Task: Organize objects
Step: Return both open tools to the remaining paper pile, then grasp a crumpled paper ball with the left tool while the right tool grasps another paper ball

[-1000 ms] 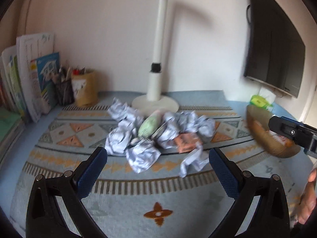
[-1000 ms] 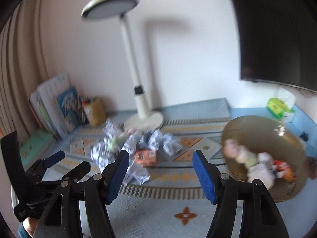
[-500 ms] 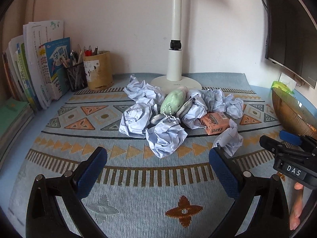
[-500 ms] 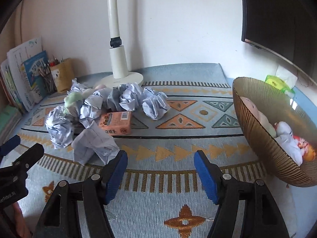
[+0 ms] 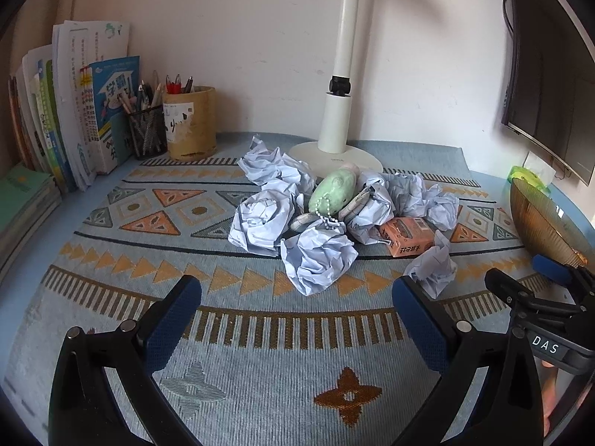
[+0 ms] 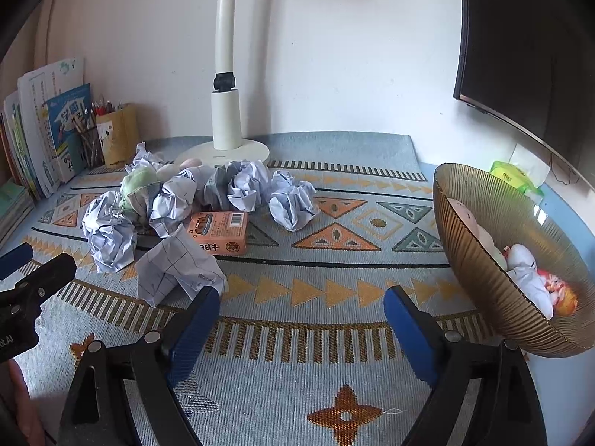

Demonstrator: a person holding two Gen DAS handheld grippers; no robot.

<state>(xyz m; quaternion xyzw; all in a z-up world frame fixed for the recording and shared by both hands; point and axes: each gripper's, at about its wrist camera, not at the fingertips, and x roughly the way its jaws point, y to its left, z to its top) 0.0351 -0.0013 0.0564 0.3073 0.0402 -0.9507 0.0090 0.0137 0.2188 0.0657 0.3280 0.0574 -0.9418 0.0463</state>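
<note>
Both grippers dropped toward the table; the right gripper (image 6: 301, 308) has just been opening, nothing between its fingers, and the left gripper (image 5: 297, 304) gapes empty. Nearest crumpled paper ball (image 6: 174, 267), just in front of the orange box (image 6: 219, 232), looks light and crushable: pinch its bulk.

Both views are evenly lit by soft, diffuse daylight; no hard highlights are seen on the patterned mat (image 5: 260, 334). A broad, faint shadow of the lamp pole (image 5: 347, 18) is cast rightward on the white wall (image 6: 353, 55). Small glints are caught on the rim of the ribbed bowl (image 6: 483, 260) and at its edge in the left view. Both frames are sharp, without motion blur. Strong fisheye bending is shown at the edges, and the corners are darkened by black vignetting. The monitor (image 6: 528, 55) is rendered almost black.
</note>
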